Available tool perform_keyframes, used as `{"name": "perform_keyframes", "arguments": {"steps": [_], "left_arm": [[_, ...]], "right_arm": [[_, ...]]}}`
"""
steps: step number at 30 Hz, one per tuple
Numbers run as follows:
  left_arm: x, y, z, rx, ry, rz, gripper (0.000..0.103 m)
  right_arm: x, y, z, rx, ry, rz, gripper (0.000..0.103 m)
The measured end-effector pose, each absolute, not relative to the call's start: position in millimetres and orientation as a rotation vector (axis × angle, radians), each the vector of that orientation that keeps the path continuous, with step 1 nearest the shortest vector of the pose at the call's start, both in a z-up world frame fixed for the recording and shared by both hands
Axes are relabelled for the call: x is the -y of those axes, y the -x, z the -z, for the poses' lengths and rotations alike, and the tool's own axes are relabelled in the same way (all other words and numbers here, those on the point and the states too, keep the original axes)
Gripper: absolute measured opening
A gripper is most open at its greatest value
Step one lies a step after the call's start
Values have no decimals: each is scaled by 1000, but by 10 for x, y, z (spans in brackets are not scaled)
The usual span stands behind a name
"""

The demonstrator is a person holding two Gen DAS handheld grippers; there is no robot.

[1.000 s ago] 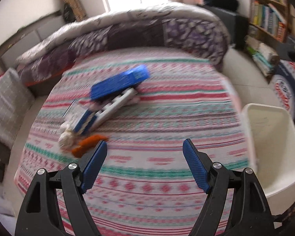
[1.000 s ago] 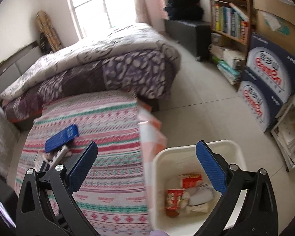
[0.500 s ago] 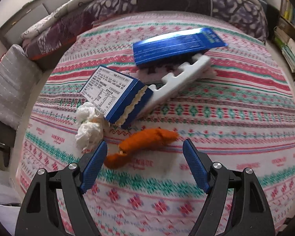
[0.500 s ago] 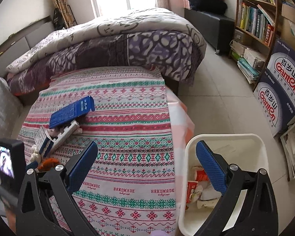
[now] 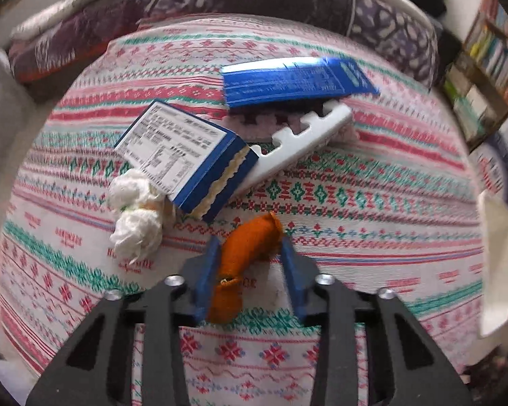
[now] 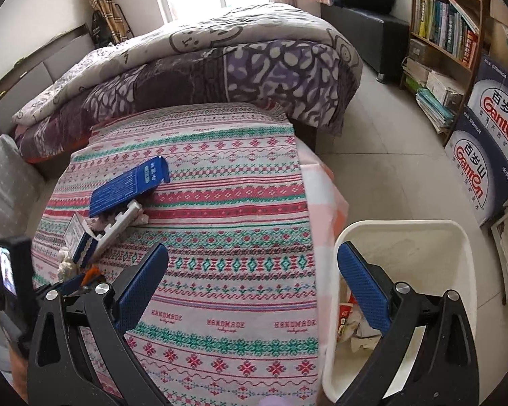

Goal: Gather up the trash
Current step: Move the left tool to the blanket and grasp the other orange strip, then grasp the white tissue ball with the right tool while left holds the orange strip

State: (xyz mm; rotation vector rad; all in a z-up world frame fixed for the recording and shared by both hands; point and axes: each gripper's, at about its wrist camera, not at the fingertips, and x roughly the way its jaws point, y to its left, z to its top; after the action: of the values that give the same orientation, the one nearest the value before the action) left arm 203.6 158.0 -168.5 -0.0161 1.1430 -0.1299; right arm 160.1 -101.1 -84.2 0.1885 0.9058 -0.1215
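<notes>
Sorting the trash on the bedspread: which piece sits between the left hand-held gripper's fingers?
The orange peel, not the white tissue wad or the blue boxes farther off.

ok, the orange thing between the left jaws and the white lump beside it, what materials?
Orange piece: looks like dried citrus peel, matte and curled, with a frayed end; it could be felt.
White lump: crumpled tissue, soft, matte, wrinkled folds.
Left gripper: its jaws have just been closing around the orange piece; the left pad touches it.
</notes>
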Motion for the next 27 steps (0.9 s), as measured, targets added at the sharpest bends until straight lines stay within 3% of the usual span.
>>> {"name": "perform_keyframes", "arguments": {"steps": [7,15,25,27], "left_arm": [[-1796,-1906,1462,-1111,149,154,30],[-2214,-1680,840,-956,254,18,30],[-2847,-1208,69,-733,298,-196,31],[-2949,-1153,30,-726,329,-212,31]], "right_arm": [[876,-1598,864,-909,-177,96,96],[496,-1628,1015,-932,-117,30,96],[-747,-1745,1245,-912,45,-251,95],[-1032,-1827,1301,-935,26,-285,89]]}}
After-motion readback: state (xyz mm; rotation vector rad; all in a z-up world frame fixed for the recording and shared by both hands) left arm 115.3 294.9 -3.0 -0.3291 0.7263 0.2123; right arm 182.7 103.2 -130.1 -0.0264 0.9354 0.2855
